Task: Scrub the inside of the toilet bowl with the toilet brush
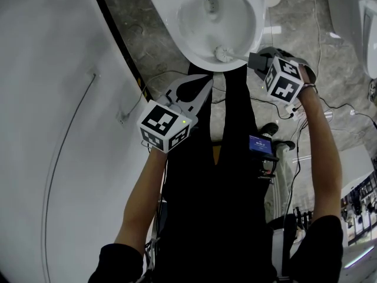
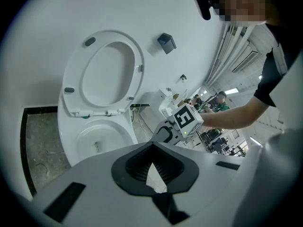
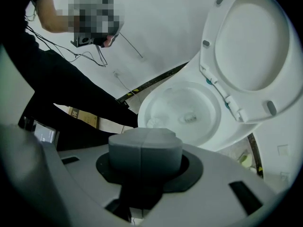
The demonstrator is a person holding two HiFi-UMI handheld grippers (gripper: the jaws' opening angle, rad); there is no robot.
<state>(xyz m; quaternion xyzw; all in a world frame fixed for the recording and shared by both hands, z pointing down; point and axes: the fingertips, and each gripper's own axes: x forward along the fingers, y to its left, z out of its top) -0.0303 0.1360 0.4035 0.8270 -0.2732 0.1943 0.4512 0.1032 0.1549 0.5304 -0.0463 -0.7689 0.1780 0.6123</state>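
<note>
**Q:** Ok, status pls, L to R?

**A:** Sure. My left gripper (image 1: pixel 201 81) sits just short of the front rim of the toilet bowl (image 1: pixel 177 37) and isn't touching it. Its own view shows the tips pressed together w/ nothing btwn them.

**Q:** And the bowl?

**A:** It's white, on a grey stone floor (image 1: pixel 147 52). The seat and lid (image 2: pixel 104 72) are both tipped up vs the wall, so the inside is fully exposed. The outlet (image 1: pixel 211 5) is at the bottom.

**Q:** Where's the brush?

**A:** The toilet brush (image 1: pixel 222 53) has its white bristle head inside the bowl. The head lies against the inner wall just under the front rim, a bit right of centre and well apart from the outlet. The handle runs right from the head, over the rim.

**Q:** Right side?

**A:** My right gripper (image 1: pixel 254 59) is just outside the rim on the bowl's right, clamped on that handle. In its own view the grey pads meet w/ no gap, and the brush head shows just past them, low on the bowl wall. The right arm is stretched fwd over the floor.
</note>
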